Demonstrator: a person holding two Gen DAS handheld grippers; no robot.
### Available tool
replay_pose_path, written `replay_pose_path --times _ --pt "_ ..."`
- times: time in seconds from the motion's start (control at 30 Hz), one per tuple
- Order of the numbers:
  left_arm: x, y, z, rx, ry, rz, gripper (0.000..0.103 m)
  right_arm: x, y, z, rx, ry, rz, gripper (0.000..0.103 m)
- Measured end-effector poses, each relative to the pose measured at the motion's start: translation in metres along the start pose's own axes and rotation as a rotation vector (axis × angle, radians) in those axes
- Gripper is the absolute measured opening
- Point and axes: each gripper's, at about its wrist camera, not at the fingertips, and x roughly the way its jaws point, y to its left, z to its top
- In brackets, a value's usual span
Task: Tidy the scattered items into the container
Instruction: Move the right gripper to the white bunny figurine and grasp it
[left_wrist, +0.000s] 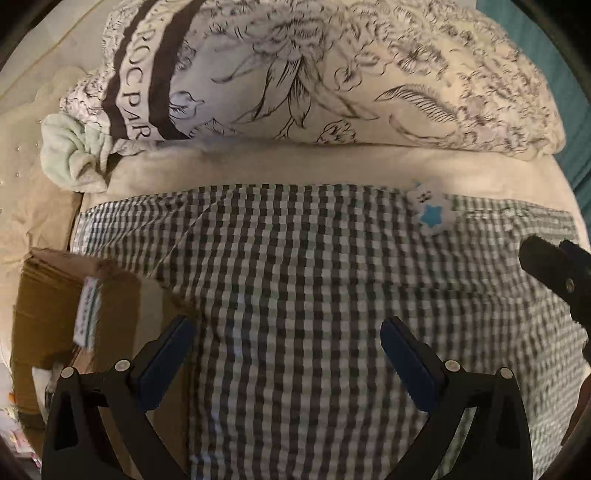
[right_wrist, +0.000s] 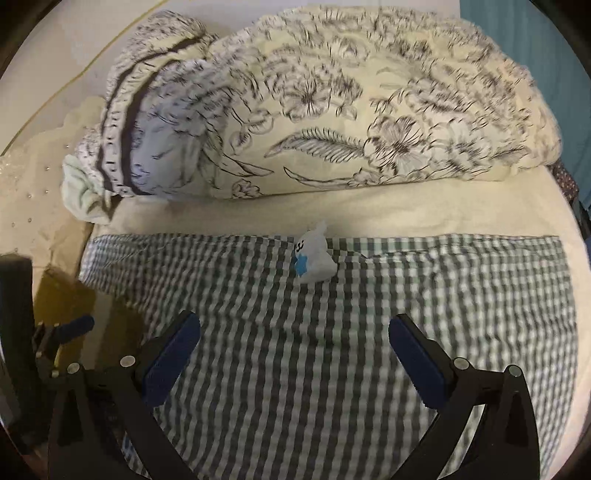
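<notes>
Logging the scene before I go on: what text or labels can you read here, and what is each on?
"ROOC PAR", partly cut off: on the pale band between dark stripes of the floral bedding.
White label on the cardboard box: small green print, too blurred to read.
Small white toy with blue star: a drawn face, no words.
Nothing else readable.

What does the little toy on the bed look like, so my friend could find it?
Look at the checked cloth on the bed, below the big flowery pillow. At its far edge lies a small white toy with a bright blue star, the only colourful thing there.
</notes>
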Motion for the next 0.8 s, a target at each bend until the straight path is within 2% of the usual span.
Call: replay_pose_path --times 0.13,0.5,0.67,0.8 --pt "0.033 0.000 0.013 -0.021 0.037 0.000 0.103 0.038 0.001 0.012 -0.020 0.009 -0.019 0.103" --pt "0.089 0.004 0.036 -0.046 0.065 0.012 0.103 0.131 -0.013 0.034 -0.028 0.043 -0.061 0.103" --pt "0.094 0.007 0.036 -0.060 0.073 0.009 0.103 0.146 -0.016 0.037 -0.014 0.050 -0.073 0.102" --pt "0.092 0.007 0.035 -0.065 0.077 0.006 0.103 0.151 -0.012 0.036 -0.049 0.063 -0.106 0.102"
